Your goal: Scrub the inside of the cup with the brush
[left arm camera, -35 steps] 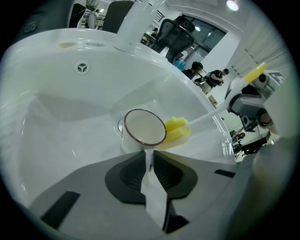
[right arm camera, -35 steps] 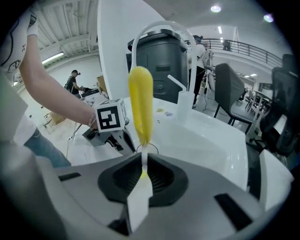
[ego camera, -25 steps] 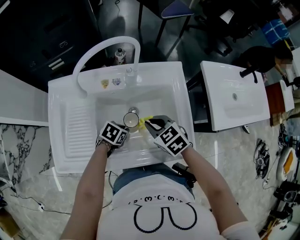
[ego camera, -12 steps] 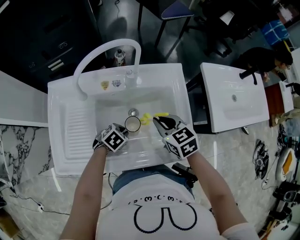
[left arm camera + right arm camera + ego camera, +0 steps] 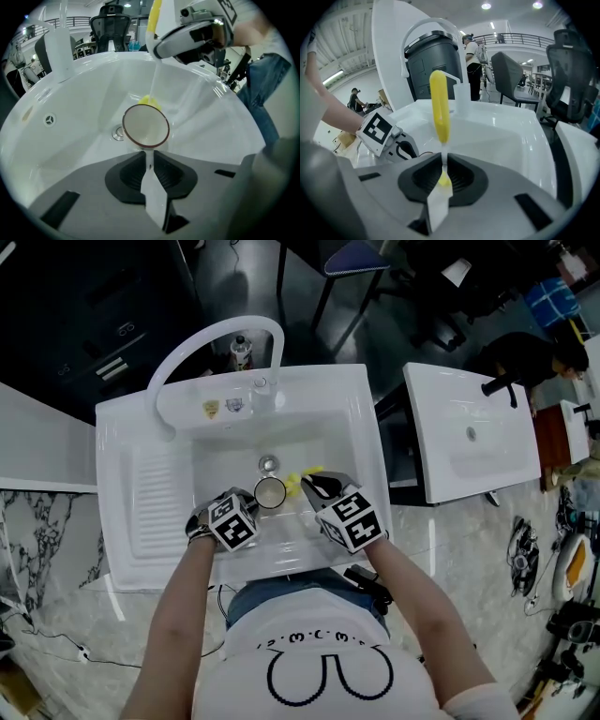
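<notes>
Cup (image 5: 270,491), judged light, rigid and slippery, is clamped by its near rim in the left gripper (image 5: 149,161), at six o'clock of the sink (image 5: 356,427) drain (image 5: 268,464). At the cup's three o'clock, the yellow brush (image 5: 439,110) is pinched by its thin handle in the right gripper (image 5: 444,171).

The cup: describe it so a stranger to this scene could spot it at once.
In the white sink, near the drain, the left gripper pinches a round cup by its wall. It is pale inside with a dark rim, unlike the yellow brush beside it.
</notes>
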`<state>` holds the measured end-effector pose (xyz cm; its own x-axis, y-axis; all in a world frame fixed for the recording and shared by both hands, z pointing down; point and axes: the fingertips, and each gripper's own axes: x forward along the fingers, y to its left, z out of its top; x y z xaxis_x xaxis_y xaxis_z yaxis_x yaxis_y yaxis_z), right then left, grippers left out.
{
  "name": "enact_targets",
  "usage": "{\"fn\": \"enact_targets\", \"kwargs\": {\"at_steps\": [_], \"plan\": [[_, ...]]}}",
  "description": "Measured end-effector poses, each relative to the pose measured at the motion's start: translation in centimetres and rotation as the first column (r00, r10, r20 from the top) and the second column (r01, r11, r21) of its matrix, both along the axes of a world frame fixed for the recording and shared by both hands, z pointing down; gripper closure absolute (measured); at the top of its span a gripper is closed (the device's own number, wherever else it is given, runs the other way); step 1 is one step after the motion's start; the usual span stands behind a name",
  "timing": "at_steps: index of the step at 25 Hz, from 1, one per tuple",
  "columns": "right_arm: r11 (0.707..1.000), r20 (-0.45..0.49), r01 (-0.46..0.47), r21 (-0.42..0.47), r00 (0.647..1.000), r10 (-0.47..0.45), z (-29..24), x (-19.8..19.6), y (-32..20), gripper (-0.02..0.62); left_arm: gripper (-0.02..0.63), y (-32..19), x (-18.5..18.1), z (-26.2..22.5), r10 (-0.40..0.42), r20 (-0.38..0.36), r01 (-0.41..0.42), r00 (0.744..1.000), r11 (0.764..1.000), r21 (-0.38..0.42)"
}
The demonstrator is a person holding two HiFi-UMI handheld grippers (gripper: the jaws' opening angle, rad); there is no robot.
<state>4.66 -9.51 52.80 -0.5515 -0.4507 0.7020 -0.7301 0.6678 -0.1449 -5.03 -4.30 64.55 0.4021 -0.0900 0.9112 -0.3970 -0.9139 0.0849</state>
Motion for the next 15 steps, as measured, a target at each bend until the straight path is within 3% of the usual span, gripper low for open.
{"fn": "enact_targets", "kwargs": {"at_steps": [9, 15], "plan": [[0.991, 0.134, -0.117, 0.062, 0.985, 0.108, -4.8, 1.4, -1.8, 0.554, 0.541, 0.2, 0.1, -0.1, 0.045, 0.025, -0.046, 0.999, 0.998, 0.036], [0.986, 0.14, -0.166, -0.003, 0.976, 0.165, -3.9, 1.6, -1.6, 0.554, 0.542, 0.2, 0.2, 0.0, 0.056, 0.041, -0.058, 0.998, 0.997, 0.05]]}}
